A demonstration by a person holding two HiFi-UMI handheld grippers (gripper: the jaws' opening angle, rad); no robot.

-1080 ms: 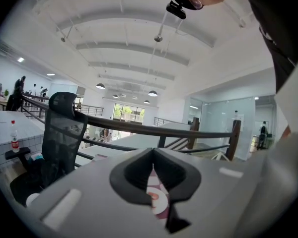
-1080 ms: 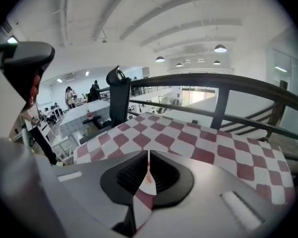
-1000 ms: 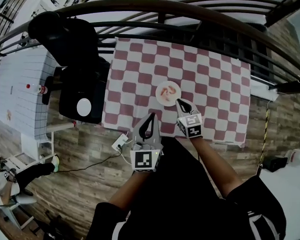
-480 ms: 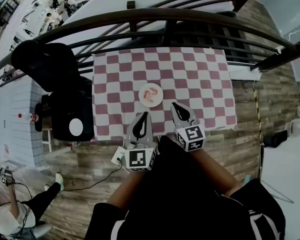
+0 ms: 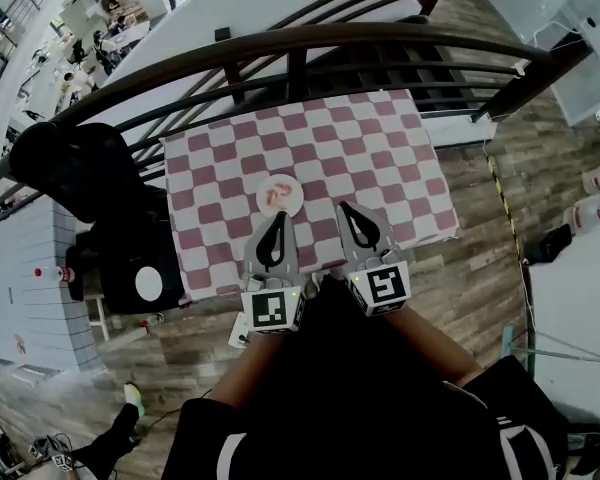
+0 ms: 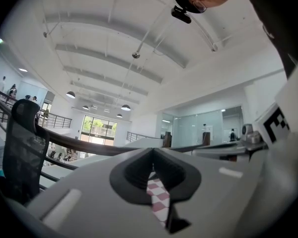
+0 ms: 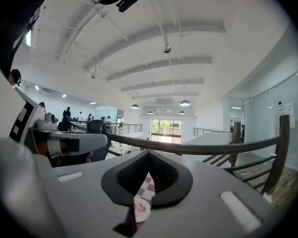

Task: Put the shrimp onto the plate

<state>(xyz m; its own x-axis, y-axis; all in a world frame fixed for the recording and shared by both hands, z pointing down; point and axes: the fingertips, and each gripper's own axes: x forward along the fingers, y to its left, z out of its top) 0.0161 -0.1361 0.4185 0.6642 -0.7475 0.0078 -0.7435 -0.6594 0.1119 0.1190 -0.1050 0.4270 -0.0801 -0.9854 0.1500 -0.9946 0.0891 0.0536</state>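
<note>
Left gripper [image 5: 276, 218] and right gripper [image 5: 346, 210] hover side by side over the near edge of the tabletop [image 5: 380, 158]. Each has its jaws drawn together at the tips with nothing held; only a thin slit shows the red-and-white checked cloth [image 5: 330, 138] below. Just beyond the left gripper's tips, the white plate [image 5: 279, 195] sits on the cloth, with the pink shrimp [image 5: 276, 197] lying on it. A dark curved railing [image 5: 310, 40] runs past the tabletop's far side.
</note>
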